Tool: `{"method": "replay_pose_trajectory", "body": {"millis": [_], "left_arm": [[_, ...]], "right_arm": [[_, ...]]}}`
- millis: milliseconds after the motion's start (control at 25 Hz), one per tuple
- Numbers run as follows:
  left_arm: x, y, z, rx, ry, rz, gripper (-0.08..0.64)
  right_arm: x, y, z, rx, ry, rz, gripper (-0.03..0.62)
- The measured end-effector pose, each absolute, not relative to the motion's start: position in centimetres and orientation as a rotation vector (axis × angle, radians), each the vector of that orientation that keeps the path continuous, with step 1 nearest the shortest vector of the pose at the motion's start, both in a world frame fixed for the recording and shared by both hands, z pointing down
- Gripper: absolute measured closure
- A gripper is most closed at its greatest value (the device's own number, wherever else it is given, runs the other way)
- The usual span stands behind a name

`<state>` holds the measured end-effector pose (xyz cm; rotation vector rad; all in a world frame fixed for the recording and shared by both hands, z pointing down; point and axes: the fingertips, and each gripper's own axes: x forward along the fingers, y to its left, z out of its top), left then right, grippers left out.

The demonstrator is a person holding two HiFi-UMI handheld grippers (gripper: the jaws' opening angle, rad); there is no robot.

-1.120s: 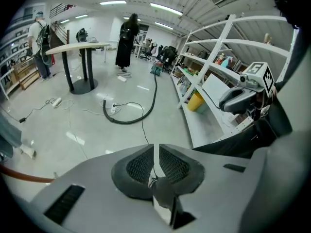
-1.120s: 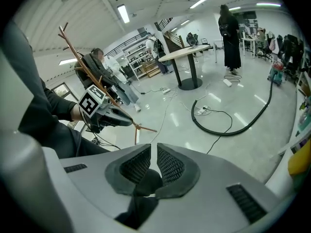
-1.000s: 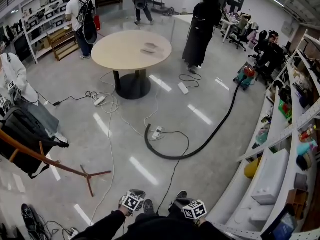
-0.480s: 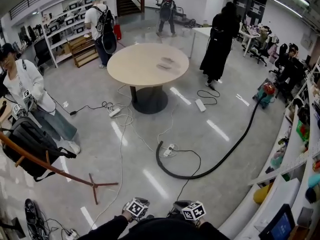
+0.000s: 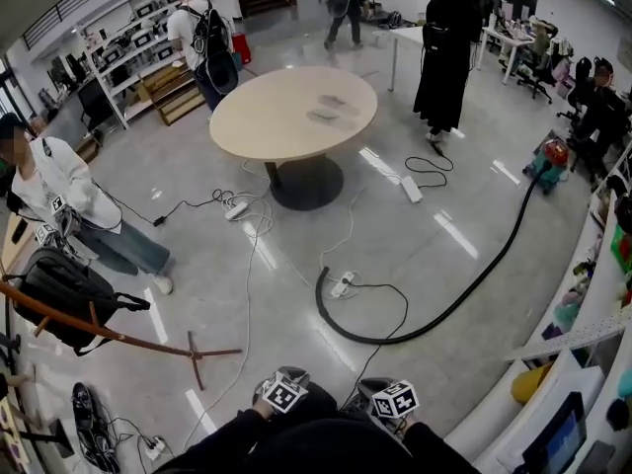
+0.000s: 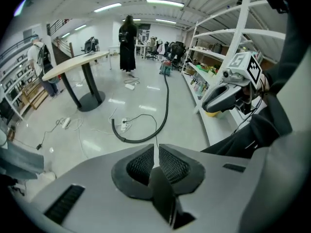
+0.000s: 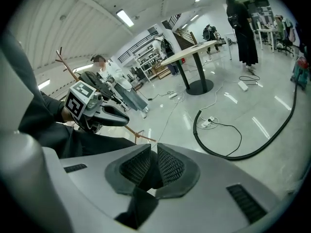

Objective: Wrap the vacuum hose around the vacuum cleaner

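A long black vacuum hose [image 5: 434, 314] lies on the floor. It runs from the small red-and-teal vacuum cleaner [image 5: 549, 159] at the far right in a wide curve to its free end [image 5: 321, 282] at mid floor. My left gripper [image 5: 285, 379] and right gripper [image 5: 368, 391] sit side by side at the bottom of the head view, well short of the hose. Both are shut with nothing between the jaws. The left gripper view has the hose [image 6: 144, 139] and vacuum cleaner [image 6: 166, 68] ahead of the left gripper [image 6: 156, 155]. The right gripper [image 7: 154, 163] faces the hose [image 7: 233, 155].
A power strip [image 5: 342, 284] with trailing cables lies beside the hose end. A round table [image 5: 294, 113] stands beyond it. A wooden coat rack with a black bag [image 5: 67, 294] is on the left. Shelving [image 5: 592, 344] lines the right side. Several people stand around.
I have walked across the floor, so the table, hose and vacuum cleaner have shifted rightward in the head view. Both grippers stay shut at the bottom of the frame.
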<state>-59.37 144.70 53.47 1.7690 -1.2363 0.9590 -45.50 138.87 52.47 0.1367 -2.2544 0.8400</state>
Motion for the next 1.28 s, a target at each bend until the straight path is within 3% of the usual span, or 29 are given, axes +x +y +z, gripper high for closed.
{"method": "replay_pose_trajectory", "body": {"millis": [360, 760, 1280], "left_arm": [[-60.9, 138.0, 57.5, 1.741, -1.143, 0.933, 0.511], [-68.6, 125.7, 62.8, 1.818, -0.915, 0.944, 0.511], [-69.8, 120.2, 71.0, 1.728, -0.855, 0.903, 0.511]], "right_arm": [[-47.3, 131.0, 54.8, 0.235, -2.236, 0.834, 0.541], [-55.2, 121.5, 57.7, 0.278, -2.100, 0.683, 0.541], [-60.2, 117.4, 72.9, 0.057, -1.968, 0.667, 0.540]]}}
